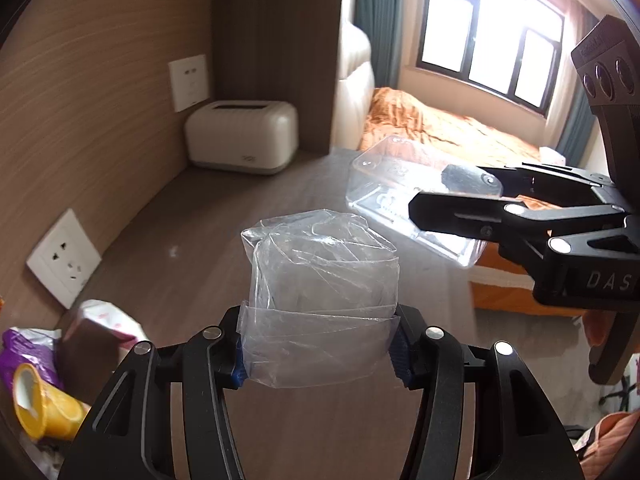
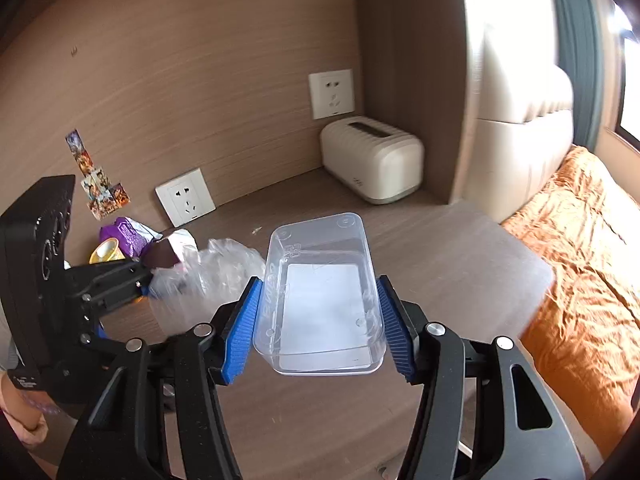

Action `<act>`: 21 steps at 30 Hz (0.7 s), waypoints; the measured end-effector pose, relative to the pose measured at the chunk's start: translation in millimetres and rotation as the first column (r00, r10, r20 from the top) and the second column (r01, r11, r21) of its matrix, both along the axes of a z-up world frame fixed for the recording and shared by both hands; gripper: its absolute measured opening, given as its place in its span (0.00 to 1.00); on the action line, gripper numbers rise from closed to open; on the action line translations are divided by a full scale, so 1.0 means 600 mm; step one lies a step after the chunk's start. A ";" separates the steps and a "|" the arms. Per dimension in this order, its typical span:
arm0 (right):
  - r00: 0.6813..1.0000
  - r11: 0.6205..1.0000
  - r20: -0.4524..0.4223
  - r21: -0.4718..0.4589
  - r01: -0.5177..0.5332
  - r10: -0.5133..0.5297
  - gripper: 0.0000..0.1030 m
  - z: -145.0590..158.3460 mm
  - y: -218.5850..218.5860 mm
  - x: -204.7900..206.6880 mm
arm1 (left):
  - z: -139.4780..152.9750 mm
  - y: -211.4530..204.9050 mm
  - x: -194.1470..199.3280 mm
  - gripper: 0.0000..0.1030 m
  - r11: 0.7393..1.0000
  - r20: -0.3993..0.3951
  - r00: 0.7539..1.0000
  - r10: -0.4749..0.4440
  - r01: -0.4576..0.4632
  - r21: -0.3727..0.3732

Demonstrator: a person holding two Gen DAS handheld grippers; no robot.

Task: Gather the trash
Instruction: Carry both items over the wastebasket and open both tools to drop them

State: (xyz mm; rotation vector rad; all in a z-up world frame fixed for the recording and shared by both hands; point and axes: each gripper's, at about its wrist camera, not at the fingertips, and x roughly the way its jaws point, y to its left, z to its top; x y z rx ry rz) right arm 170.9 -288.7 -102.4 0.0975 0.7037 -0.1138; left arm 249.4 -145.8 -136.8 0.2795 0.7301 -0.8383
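Observation:
My left gripper (image 1: pixel 318 354) is shut on a crumpled clear plastic bag (image 1: pixel 320 280) and holds it above the brown desk (image 1: pixel 208 216). My right gripper (image 2: pixel 320 328) is shut on a clear plastic box (image 2: pixel 320 296), gripped by its long sides and held above the desk. In the left wrist view the box (image 1: pixel 384 188) and the right gripper (image 1: pixel 440 196) are at the right. In the right wrist view the bag (image 2: pixel 212 272) and the left gripper (image 2: pixel 148 284) are at the left.
A cream toaster (image 1: pixel 244 136) stands in the far corner. More trash lies by the wall at the left: a yellow cup (image 1: pixel 40 408), a purple wrapper (image 1: pixel 24 356) and a brown carton (image 1: pixel 92 340). An orange bed (image 2: pixel 584 280) borders the desk on the right.

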 end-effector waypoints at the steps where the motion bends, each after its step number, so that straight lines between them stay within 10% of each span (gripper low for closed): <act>1: 1.000 1.000 0.000 0.007 0.009 -0.009 0.56 -0.001 -0.005 -0.010 | -0.002 -0.014 -0.011 0.51 1.000 -0.001 1.000 -0.015 0.015 0.002; 21: 0.936 0.933 -0.052 0.074 0.351 -0.348 0.56 -0.020 -0.188 -0.328 | -0.069 -0.277 -0.237 0.51 0.935 -0.087 0.935 -0.345 0.350 0.052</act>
